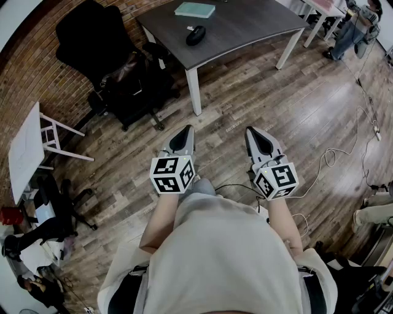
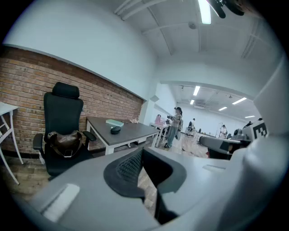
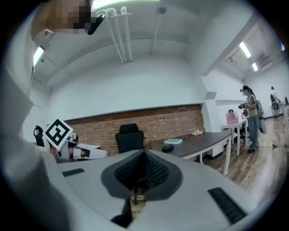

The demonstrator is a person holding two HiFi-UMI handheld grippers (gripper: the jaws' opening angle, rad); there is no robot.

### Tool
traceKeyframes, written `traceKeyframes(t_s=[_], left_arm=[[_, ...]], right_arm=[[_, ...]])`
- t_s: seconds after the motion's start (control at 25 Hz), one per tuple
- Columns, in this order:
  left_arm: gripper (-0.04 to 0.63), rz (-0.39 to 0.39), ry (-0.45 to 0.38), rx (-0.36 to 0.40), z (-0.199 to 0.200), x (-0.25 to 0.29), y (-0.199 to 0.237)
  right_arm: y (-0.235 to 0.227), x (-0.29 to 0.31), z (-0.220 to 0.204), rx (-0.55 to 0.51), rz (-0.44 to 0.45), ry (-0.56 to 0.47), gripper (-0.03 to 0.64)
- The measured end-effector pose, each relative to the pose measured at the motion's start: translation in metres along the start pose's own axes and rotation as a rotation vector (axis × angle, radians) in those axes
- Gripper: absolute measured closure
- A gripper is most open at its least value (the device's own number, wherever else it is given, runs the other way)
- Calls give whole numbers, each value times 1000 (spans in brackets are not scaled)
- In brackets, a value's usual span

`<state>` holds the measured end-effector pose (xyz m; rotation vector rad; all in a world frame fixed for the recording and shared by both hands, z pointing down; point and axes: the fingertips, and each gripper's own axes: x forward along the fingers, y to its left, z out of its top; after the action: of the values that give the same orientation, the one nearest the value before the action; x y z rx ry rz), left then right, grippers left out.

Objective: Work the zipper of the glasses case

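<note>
The glasses case (image 1: 196, 35) is a black oval pouch lying on the dark grey table (image 1: 245, 27) at the far side of the room. It also shows small in the left gripper view (image 2: 116, 130) and the right gripper view (image 3: 168, 147). My left gripper (image 1: 184, 132) and right gripper (image 1: 253, 134) are held side by side in front of the person's body, over the wooden floor and well short of the table. Both point toward the table. Each is shut with nothing between its jaws.
A teal book (image 1: 194, 10) lies on the table behind the case. A black office chair (image 1: 116, 67) with a brown bag (image 2: 65, 140) stands left of the table. A white side table (image 1: 24, 150) is at the left wall. Cables (image 1: 331, 156) trail over the floor at right. People stand at the back right.
</note>
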<state>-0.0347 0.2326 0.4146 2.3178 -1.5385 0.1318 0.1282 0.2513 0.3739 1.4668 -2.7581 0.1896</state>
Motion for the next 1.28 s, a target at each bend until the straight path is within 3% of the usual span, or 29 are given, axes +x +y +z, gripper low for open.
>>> traceKeyframes(t_s=[0.36, 0.68, 0.72, 0.84, 1.12, 1.28], left_arm=[[584, 29, -5, -40, -10, -22, -5], [579, -15, -10, -70, -6, -19, -10], [576, -21, -6, -73, -5, -17, -9], [444, -48, 10, -84, -5, -9, -5], [303, -104, 21, -106, 11, 43, 24], [264, -144, 47, -113, 25, 84, 44]], right_arm=[[13, -13, 2, -20, 34, 9, 615], [16, -13, -9, -17, 79, 50, 613], [16, -10, -11, -15, 83, 55, 584], [14, 1, -16, 2, 103, 70, 506], [-7, 62, -21, 23, 132, 97, 345], [-20, 109, -14, 28, 153, 94, 302]])
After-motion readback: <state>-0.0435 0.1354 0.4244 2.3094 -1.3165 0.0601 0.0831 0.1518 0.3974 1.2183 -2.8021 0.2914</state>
